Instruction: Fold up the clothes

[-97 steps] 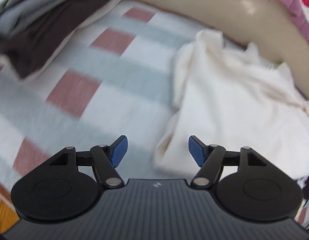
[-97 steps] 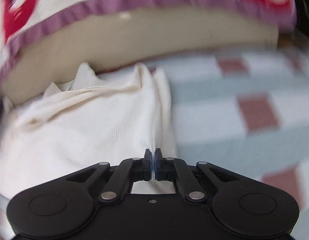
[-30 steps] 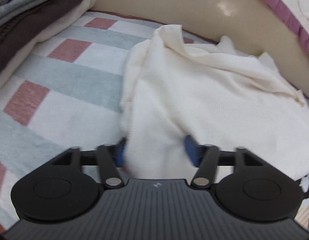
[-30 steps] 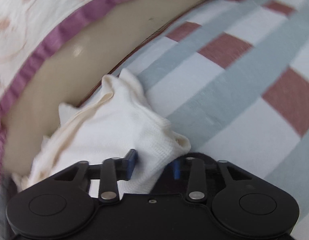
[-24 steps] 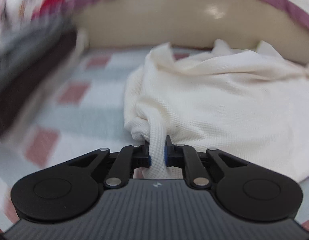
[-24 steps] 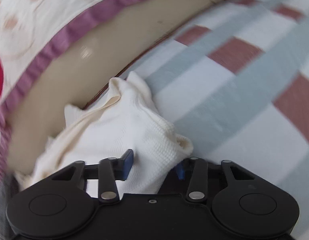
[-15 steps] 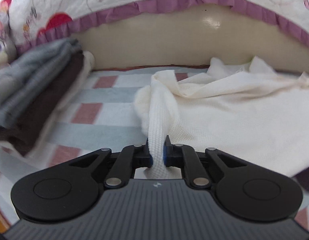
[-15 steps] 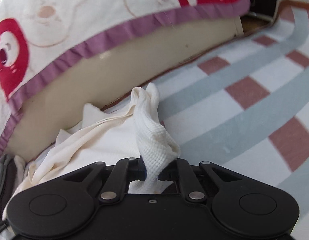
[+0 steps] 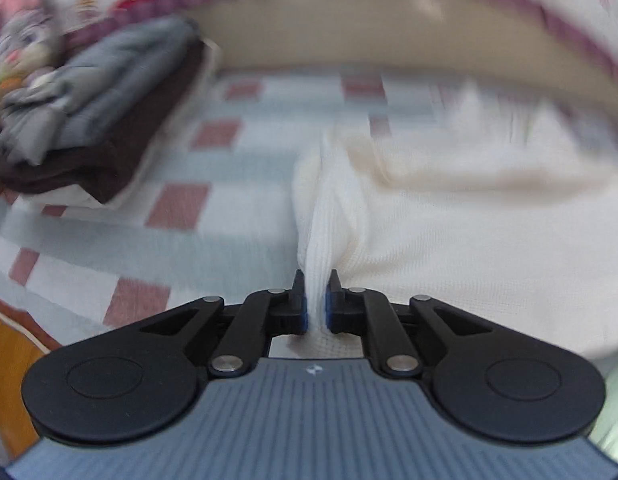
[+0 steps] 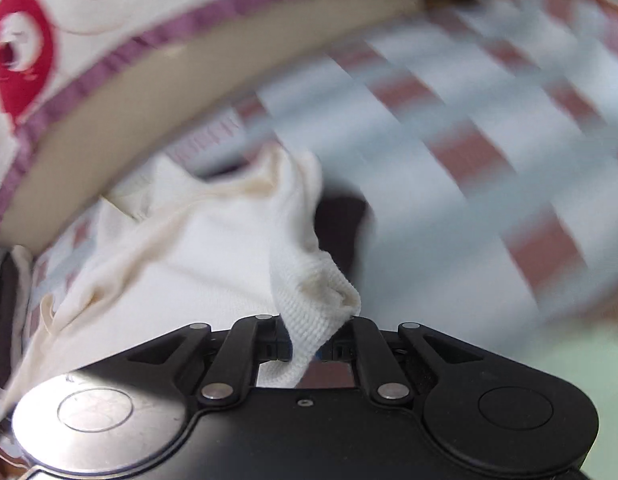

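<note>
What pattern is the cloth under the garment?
Checked: white and pale grey-blue bands with reddish-brown squares on the bed cover. Left wrist view shows it best.

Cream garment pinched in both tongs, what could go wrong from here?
1. Both the left tongs and right tongs pinch only a narrow bunched edge of the cream garment; it might slip out.
2. A dark cloth lies partly under it and could get dragged.
3. The folded stack sits close by; swinging fabric may topple it.
</note>
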`<control>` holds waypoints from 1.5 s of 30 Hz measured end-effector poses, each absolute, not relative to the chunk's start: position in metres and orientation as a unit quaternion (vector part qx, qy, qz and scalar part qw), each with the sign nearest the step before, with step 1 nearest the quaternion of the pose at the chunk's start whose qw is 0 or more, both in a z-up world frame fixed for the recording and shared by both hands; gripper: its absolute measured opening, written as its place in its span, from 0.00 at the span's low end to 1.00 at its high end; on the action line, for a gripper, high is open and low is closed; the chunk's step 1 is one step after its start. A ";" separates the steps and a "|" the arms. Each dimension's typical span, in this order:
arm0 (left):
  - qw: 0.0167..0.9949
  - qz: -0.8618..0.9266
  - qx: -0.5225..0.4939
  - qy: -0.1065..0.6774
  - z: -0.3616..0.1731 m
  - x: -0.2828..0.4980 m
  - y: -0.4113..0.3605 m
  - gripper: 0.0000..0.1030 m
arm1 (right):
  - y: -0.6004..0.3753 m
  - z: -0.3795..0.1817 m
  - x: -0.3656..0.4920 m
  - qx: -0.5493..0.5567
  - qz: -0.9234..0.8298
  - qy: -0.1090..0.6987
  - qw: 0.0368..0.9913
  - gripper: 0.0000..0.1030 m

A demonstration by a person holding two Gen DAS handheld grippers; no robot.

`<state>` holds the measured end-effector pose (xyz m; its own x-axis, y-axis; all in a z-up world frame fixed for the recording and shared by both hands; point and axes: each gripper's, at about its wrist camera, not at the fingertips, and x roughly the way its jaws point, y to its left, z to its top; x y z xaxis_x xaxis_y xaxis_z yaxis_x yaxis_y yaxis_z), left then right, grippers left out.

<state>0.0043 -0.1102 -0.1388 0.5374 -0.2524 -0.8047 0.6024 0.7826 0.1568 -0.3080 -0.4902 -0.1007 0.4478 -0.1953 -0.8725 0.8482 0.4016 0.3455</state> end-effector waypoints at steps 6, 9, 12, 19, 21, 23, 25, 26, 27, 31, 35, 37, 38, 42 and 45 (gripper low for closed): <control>0.846 -0.192 0.217 0.447 -0.145 0.024 -0.100 0.37 | -0.502 -0.124 -0.321 0.462 -0.380 0.396 0.697 0.33; 0.864 -0.190 0.138 0.446 -0.129 0.040 -0.077 0.48 | -0.498 -0.113 -0.325 0.402 -0.428 0.422 0.690 0.41; 0.871 -0.228 0.097 0.425 -0.119 0.045 -0.071 0.48 | -0.495 -0.094 -0.323 0.297 -0.467 0.423 0.718 0.42; 0.863 -0.313 0.081 0.388 -0.105 0.059 -0.106 0.65 | -0.480 -0.058 -0.232 0.137 -0.320 0.378 0.858 0.42; 0.855 -0.326 0.095 0.393 -0.101 0.083 -0.126 0.65 | -0.463 -0.050 -0.169 0.080 -0.211 0.402 0.887 0.42; 0.834 -0.320 0.124 0.432 -0.104 0.112 -0.149 0.65 | -0.439 -0.040 -0.103 -0.005 -0.078 0.457 0.886 0.43; 0.820 -0.297 0.112 0.476 -0.111 0.136 -0.164 0.65 | -0.408 -0.033 -0.054 -0.121 0.045 0.501 0.856 0.46; 0.823 -0.297 0.082 0.477 -0.114 0.143 -0.165 0.65 | -0.397 -0.031 -0.038 -0.170 0.086 0.510 0.839 0.50; 0.824 -0.307 0.046 0.475 -0.119 0.147 -0.161 0.65 | -0.386 -0.030 -0.021 -0.217 0.128 0.517 0.818 0.51; 0.811 -0.344 -0.045 0.472 -0.154 0.155 -0.145 0.65 | -0.384 -0.053 0.027 -0.206 0.172 0.554 0.788 0.50; 0.810 -0.346 -0.087 0.466 -0.176 0.169 -0.130 0.65 | -0.430 -0.071 0.074 0.028 0.092 0.595 0.798 0.46; 0.803 -0.354 -0.110 0.467 -0.181 0.179 -0.130 0.64 | -0.447 -0.080 0.089 0.077 0.062 0.593 0.799 0.44; 0.804 -0.359 -0.118 0.459 -0.181 0.181 -0.130 0.65 | -0.452 -0.086 0.096 0.090 0.051 0.593 0.799 0.42; 0.793 -0.392 -0.174 0.433 -0.191 0.170 -0.115 0.65 | -0.455 -0.127 0.109 0.153 0.065 0.622 0.765 0.41; 0.796 -0.398 -0.130 0.437 -0.189 0.162 -0.122 0.65 | -0.443 -0.148 0.092 0.149 0.072 0.643 0.748 0.38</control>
<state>0.1623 -0.1219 -0.1890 0.3015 -0.7477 -0.5917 0.5208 0.6490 -0.5547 0.0924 -0.4430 -0.1482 0.1624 0.2992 -0.9403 0.0848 0.9452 0.3154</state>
